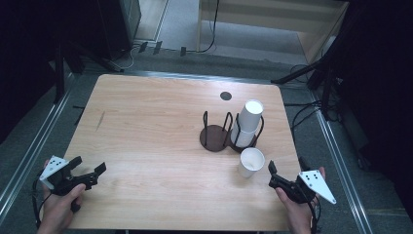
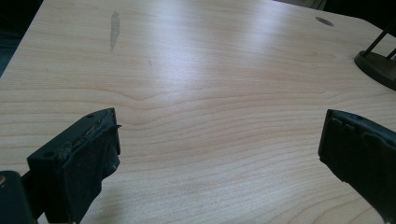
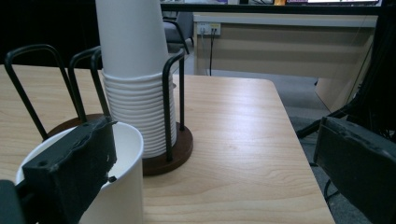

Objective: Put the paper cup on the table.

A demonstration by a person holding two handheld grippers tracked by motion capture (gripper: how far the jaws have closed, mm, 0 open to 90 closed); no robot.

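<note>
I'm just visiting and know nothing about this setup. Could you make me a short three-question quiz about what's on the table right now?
1. True or false: the single paper cup stands upright on the table, open end up.
2. Which gripper is nearer that cup: A) left gripper, B) right gripper?
3. Fill in: the stack of paper cups sits upside down in the ___ bay of the two-bay cup holder, seen from the high view.

Key:
1. True.
2. B; both grippers have open jaws, holding nothing.
3. Right.
</note>
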